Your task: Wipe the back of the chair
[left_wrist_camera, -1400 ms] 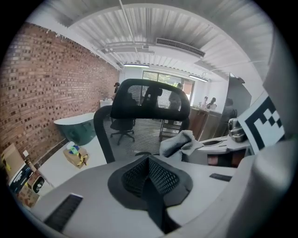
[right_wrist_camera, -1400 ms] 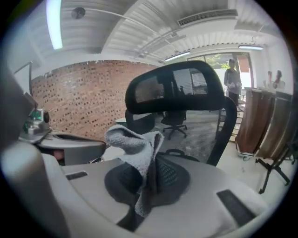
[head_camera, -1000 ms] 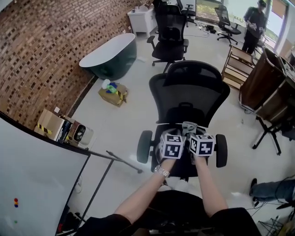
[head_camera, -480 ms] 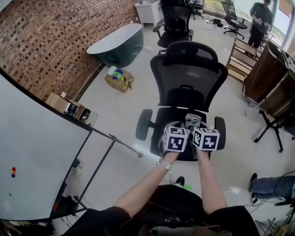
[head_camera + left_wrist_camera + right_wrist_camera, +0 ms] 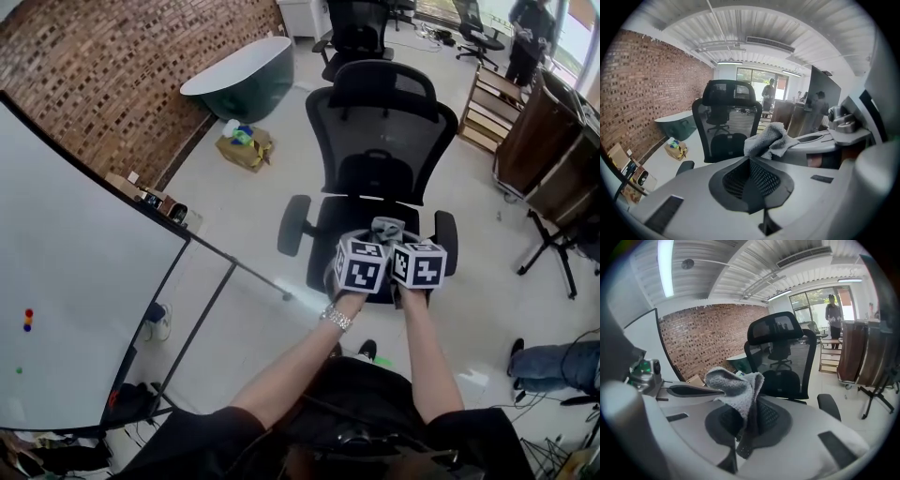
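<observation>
Head view: my forearms reach forward and down, close together, wrists nearly touching. My left gripper (image 5: 361, 265) and my right gripper (image 5: 417, 265) sit side by side over the front of the seat of the black office chair (image 5: 375, 122). The chair's mesh back stands upright beyond them, apart from both. A grey cloth (image 5: 386, 228) pokes out just ahead of the marker cubes. A whiteboard (image 5: 66, 281) stands to my left

Left gripper view: my jaws are pressed together with nothing between them. The cloth (image 5: 769, 139) bunches just to the right, over the other gripper, with the chair back (image 5: 726, 122) behind it

Right gripper view: my jaws are clamped on the cloth (image 5: 736, 387), which folds up and droops over them; the chair back (image 5: 785, 357) faces me, untouched
</observation>
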`<control>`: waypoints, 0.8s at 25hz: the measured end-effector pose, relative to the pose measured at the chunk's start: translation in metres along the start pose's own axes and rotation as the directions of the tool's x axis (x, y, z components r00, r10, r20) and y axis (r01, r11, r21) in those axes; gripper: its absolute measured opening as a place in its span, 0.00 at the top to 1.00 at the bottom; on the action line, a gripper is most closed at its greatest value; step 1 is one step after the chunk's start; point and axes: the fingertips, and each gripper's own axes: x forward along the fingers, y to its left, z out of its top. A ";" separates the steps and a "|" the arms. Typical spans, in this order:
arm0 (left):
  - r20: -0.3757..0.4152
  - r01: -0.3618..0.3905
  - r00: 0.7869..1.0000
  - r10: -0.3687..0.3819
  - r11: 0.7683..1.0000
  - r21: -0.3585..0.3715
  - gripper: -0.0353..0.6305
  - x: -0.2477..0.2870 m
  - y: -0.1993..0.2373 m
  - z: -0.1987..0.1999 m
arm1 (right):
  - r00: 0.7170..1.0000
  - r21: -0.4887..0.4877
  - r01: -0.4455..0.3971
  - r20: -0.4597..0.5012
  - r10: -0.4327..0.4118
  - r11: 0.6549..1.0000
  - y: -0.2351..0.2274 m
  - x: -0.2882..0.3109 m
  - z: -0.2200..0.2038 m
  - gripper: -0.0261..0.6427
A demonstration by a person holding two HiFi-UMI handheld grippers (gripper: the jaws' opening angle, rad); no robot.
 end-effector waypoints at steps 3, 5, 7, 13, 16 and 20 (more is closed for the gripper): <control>0.007 0.009 1.000 -0.009 1.000 0.013 0.94 -0.004 0.005 0.006 | 0.999 0.002 0.033 0.007 -0.033 0.999 0.001 0.003 0.002 0.94; 0.021 0.015 1.000 -0.015 0.999 0.028 0.94 -0.008 0.008 0.012 | 0.999 0.020 0.040 0.012 -0.040 0.999 0.002 0.006 0.003 0.94; 0.030 0.017 0.999 -0.018 0.999 0.032 0.94 -0.008 0.011 0.017 | 0.999 0.026 0.036 0.010 -0.036 0.999 0.004 0.007 0.004 0.94; 0.044 0.015 0.999 -0.016 1.000 0.009 0.94 -0.010 0.023 0.021 | 0.999 0.044 0.018 0.030 -0.020 0.999 0.012 0.007 0.014 0.94; 0.042 0.023 0.999 -0.023 1.000 0.013 0.94 -0.009 0.021 0.019 | 0.999 0.080 -0.007 0.047 0.003 0.997 0.015 0.006 0.019 0.94; 0.037 0.033 0.999 -0.034 0.999 0.020 0.94 -0.006 0.017 0.017 | 0.999 0.085 -0.016 0.051 0.011 0.996 0.015 0.005 0.021 0.94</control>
